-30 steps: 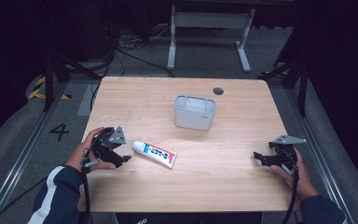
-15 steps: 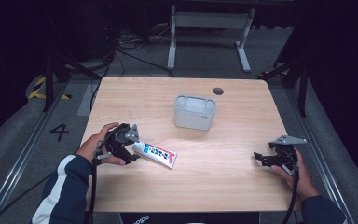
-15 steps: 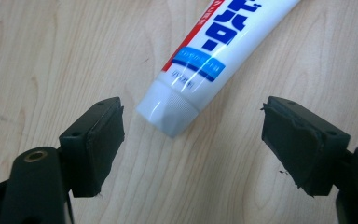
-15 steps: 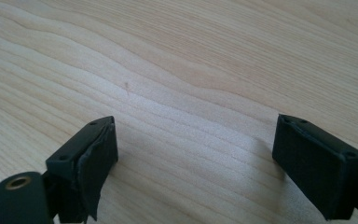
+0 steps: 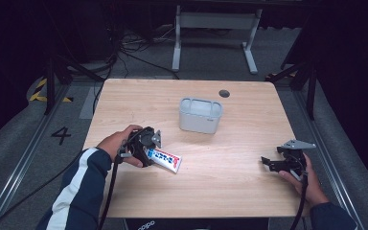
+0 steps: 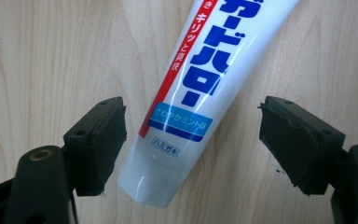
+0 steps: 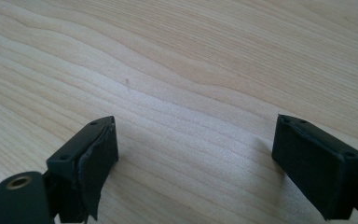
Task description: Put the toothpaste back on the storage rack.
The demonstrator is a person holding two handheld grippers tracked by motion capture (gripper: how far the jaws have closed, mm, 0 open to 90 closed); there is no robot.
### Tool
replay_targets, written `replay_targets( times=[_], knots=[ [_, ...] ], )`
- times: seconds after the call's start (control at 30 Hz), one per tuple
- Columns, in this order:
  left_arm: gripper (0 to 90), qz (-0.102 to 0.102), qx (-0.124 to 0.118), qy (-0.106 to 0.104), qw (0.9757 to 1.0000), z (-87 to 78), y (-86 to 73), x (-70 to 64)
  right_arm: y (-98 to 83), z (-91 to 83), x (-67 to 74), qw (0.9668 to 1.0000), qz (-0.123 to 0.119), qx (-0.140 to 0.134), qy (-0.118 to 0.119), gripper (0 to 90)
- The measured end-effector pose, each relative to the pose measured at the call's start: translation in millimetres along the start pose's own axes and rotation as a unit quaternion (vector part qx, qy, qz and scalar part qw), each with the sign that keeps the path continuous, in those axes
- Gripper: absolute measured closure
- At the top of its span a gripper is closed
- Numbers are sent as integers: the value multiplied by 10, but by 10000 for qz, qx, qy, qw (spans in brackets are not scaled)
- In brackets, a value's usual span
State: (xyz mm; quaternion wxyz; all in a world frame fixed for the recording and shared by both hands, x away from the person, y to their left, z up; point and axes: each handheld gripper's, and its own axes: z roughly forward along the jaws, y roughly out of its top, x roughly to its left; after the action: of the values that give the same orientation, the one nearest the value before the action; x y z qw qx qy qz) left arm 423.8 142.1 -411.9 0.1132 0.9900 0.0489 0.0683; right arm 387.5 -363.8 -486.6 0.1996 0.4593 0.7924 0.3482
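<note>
Toothpaste tube point(image 5: 163, 159): we see it lying flat on the bench point(image 5: 230, 191), in front of and to the left of the grey holder point(image 5: 200, 115) and well apart from it; its cap end points toward the person's left hand.
Left tongs point(image 6: 191, 140): we have them straddling the tube's cap end, jaws apart and just now closing in; the left pad point(image 6: 105, 140) sits just beside the tube's shoulder, the right pad is clear of it, so nothing is gripped yet.
Right tongs point(image 7: 196, 158): we hold them open above bare wood, far to the right of the tube.
How it will handle: we judge the tube light and soft-walled, with a glossy skin that could slide between the pads; a hard squeeze on the body would dent it and push paste toward the cap.
Where to take hold: we would close on the stiffer shoulder next to the white cap point(image 6: 151, 184), across the tube's width, with the tube centred between the pads, since it now lies nearer the left one.
Writing: we read large blue Japanese characters along the body, red characters on a stripe beside them, a light-blue panel with small white script, and a small boxed line reading ハミガキ near the cap.
Brand: we cannot read the full name, as the top of the lettering is cut off.
</note>
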Motion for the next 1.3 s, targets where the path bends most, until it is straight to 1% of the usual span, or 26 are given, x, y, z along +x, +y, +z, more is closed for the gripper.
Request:
replay_targets(
  times=[0.07,0.13,0.17,0.23,0.27,0.33,0.4,0.47,0.5,0.53,0.57,0.63,0.67,0.7,0.73,0.77,0.83,0.9,0.93,1.07,1.1,1.17,1.2,1.23,1.27,1.3],
  knots=[
    [247,2,-89,-121,9999,18,8,21,-1,-1,1,10000,1,0,-1,146],
    [255,42,-12,-138,9999,55,27,34,-2,-2,1,10000,0,0,-4,146],
    [256,53,57,-200,9998,82,39,42,-2,-3,1,10000,0,-1,-3,146],
    [261,75,71,-214,9997,102,47,48,-4,-3,2,10000,11,-7,-2,147],
    [267,98,129,-233,9996,124,68,59,-5,-4,2,10000,13,-7,1,147],
    [269,86,100,-255,9996,138,77,62,-5,-4,2,10000,12,-8,1,147],
    [277,131,89,-310,9994,160,104,70,-5,-4,2,10000,7,-8,-4,146],
    [285,167,133,-370,9991,179,135,73,-6,-5,3,10000,7,-8,-9,147],
    [289,149,142,-389,9990,196,151,66,-6,-5,3,10000,9,-9,-8,147],
    [289,191,174,-383,9989,208,169,66,-6,-5,4,10000,9,-9,-9,147],
    [295,249,216,-439,9985,237,197,66,-6,-6,5,10000,13,-9,-9,147],
    [300,224,248,-437,9985,252,208,60,-7,-6,5,10000,12,-10,-9,147],
    [303,273,279,-451,9982,266,219,68,-6,-6,5,10000,11,-9,-11,147],
    [312,226,241,-468,9984,287,223,66,-7,-6,5,10000,13,-9,-10,147],
    [312,251,286,-518,9979,300,233,75,-7,-6,5,10000,13,-9,-10,147],
    [314,269,274,-512,9979,324,237,78,-7,-6,5,10000,11,-10,-10,147],
    [327,259,404,-580,9972,365,257,87,-8,-7,5,10000,11,-10,-10,147],
    [318,258,434,-573,9971,386,264,88,-8,-7,5,10000,11,-9,-10,147],
    [318,238,376,-563,9974,396,267,93,-8,-7,5,10000,11,-9,-10,147],
    [326,280,372,-642,9968,401,302,89,-8,-7,5,10000,8,-9,-11,147],
    [331,313,418,-642,9966,397,315,88,-8,-7,5,10000,8,-9,-11,147],
    [332,299,337,-634,9970,411,323,74,-8,-7,5,10000,7,-9,-12,147],
    [332,340,417,-660,9964,401,337,78,-8,-7,5,10000,6,-10,-12,147],
    [333,325,351,-658,9967,410,337,75,-8,-8,6,10000,11,-7,-11,147],
    [333,351,374,-675,9964,408,345,78,-8,-8,6,10000,7,-9,-12,147],
    [334,312,365,-672,9966,409,346,72,-9,-8,6,10000,7,-9,-13,147]
  ],
)
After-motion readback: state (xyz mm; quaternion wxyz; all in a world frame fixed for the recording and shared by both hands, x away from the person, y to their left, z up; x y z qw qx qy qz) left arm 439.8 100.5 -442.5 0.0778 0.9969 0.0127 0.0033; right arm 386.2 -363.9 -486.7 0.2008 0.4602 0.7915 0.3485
